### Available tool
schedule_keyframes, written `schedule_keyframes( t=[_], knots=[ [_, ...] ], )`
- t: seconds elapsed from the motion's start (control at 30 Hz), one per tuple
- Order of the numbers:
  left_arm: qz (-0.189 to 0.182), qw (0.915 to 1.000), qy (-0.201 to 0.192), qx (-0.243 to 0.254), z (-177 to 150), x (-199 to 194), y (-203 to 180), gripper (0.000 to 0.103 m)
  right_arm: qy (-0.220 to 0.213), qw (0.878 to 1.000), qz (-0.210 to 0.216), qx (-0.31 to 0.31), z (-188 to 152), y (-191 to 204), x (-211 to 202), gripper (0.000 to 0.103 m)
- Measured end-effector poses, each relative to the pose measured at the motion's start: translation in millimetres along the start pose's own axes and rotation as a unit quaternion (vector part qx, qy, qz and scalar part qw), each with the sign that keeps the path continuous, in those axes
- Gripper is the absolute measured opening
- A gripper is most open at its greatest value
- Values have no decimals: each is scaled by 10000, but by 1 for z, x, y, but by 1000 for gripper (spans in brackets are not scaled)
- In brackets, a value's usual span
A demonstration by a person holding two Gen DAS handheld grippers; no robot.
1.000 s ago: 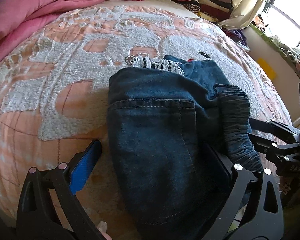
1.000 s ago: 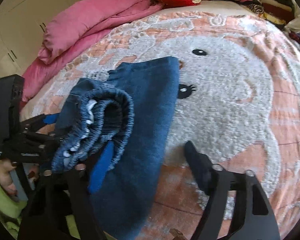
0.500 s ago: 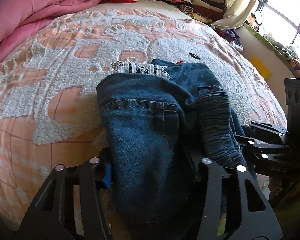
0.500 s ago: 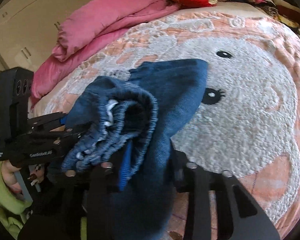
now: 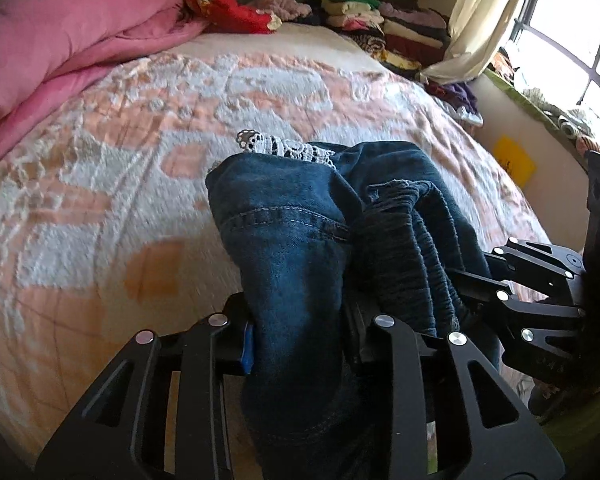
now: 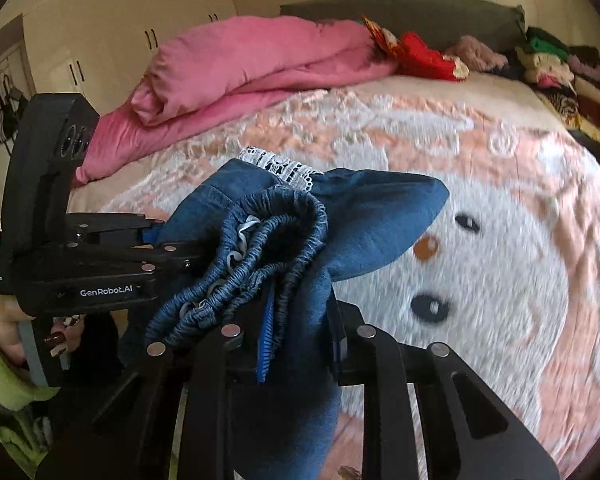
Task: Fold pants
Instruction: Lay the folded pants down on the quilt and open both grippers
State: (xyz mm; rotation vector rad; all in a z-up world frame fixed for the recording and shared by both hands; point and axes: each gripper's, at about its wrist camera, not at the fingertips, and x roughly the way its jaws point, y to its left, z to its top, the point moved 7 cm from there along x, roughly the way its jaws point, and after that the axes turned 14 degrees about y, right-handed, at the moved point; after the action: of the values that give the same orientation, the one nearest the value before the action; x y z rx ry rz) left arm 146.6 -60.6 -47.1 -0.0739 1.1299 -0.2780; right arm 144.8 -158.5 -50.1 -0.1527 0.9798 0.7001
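Folded blue denim pants (image 5: pixel 300 248) with a white lace trim are held up off the bed. My left gripper (image 5: pixel 300 332) is shut on the near end of the bundle. My right gripper (image 6: pixel 300 332) is shut on the pants (image 6: pixel 356 220) beside the gathered elastic waistband (image 6: pixel 260 248). The right gripper shows at the right of the left wrist view (image 5: pixel 540 300), and the left gripper shows at the left of the right wrist view (image 6: pixel 112 264). The two grippers hold the bundle close together, side by side.
Below lies a peach and white bedspread (image 5: pixel 100 208) with a cartoon face (image 6: pixel 480 272). A pink quilt (image 5: pixel 60 48) is bunched at the far left. Stacks of folded clothes (image 5: pixel 380 28) line the far right by a curtain and window.
Both grippers closed from open onto the folded pants and lifted the bundle off the bedspread. The views tilted up toward the headboard.
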Motion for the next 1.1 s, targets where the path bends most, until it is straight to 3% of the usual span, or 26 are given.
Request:
schedule_keyframes(
  t=[0.43, 0.73, 1.1],
  knots=[
    [197, 9996, -110, -169, 45, 3, 23, 24, -57, 9997, -227, -37, 42, -14, 20, 20],
    [336, 9992, 60, -214, 42, 24, 29, 26, 302, 9985, -279, 371, 31, -40, 45, 23],
    [491, 9981, 262, -259, 29, 43, 39, 49, 555, 9930, -467, 931, 4, -67, 57, 52]
  ],
)
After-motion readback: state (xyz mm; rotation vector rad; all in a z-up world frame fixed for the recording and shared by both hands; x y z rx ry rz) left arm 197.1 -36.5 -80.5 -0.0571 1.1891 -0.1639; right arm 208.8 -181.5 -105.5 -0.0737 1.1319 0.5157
